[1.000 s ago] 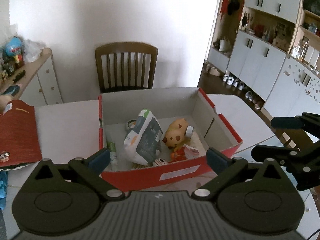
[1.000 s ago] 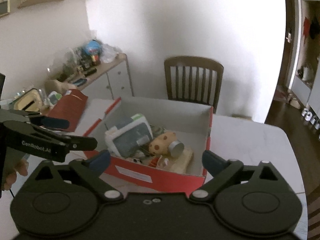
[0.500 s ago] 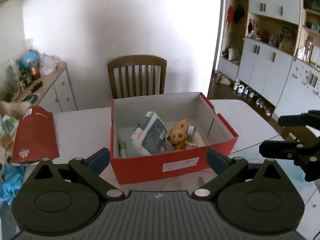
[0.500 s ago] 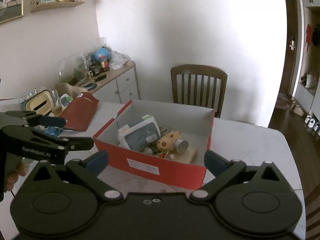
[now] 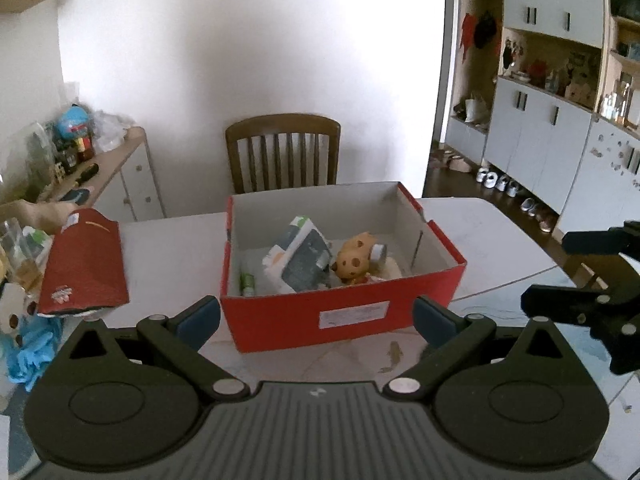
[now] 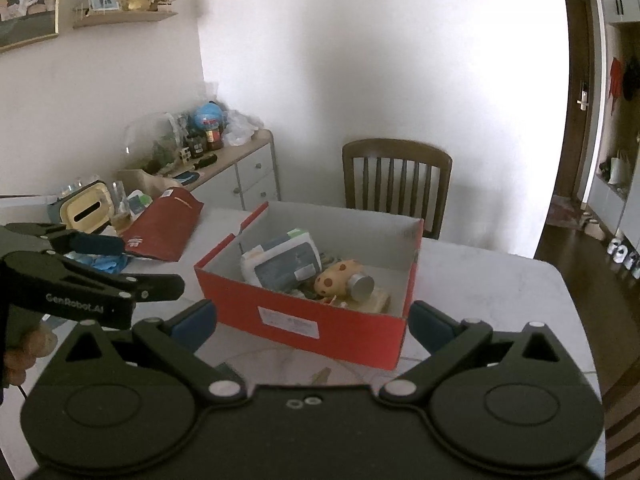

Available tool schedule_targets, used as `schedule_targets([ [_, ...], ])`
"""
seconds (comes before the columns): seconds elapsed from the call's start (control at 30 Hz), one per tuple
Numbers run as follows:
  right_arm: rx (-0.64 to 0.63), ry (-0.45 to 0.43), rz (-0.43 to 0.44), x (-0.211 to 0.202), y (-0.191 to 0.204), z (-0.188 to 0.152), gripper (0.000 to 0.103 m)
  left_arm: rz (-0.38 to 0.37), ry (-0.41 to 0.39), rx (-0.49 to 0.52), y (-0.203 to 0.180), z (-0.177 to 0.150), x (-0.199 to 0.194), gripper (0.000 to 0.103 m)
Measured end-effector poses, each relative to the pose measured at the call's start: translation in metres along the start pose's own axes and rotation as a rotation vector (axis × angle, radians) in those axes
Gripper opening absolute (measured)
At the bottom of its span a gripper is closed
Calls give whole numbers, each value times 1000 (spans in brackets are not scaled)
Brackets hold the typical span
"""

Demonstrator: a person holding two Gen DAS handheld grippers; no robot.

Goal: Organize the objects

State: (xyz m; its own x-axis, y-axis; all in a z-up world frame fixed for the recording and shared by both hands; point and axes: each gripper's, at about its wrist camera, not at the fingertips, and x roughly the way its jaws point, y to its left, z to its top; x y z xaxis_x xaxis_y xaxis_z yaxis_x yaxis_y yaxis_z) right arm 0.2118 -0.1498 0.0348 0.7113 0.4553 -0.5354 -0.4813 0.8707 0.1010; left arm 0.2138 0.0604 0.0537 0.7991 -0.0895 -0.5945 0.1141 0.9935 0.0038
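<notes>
Red box (image 5: 344, 316) sits open on the white table (image 5: 172, 240), in front of both your grippers.
Inside it lie a grey-white pouch (image 5: 298, 256) and a spotted yellow toy (image 5: 354, 260), touching. Your left gripper (image 5: 316, 316) and right gripper (image 6: 312, 322) both hover spread wide, holding nothing. A red lid (image 5: 86, 260) lies well to the left.

Black tool (image 6: 312, 322), blue fingertips (image 6: 195, 318), silver screws, "GenRobot.AI" lettering.

The only lettering I can make out is "GenRobot.AI", printed white along the left gripper (image 6: 132, 262), just left of the red box (image 6: 320, 324); the box's white label (image 6: 289, 323) is too blurred.
</notes>
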Motion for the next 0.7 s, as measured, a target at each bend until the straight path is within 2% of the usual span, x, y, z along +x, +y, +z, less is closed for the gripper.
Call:
schedule_targets([
  [0.23, 22, 7, -4, -6, 2, -8, 102, -2, -11, 30, -12, -10, -7, 103],
  [0.7, 49, 10, -10, -14, 0, -15, 102, -17, 24, -20, -12, -19, -7, 103],
])
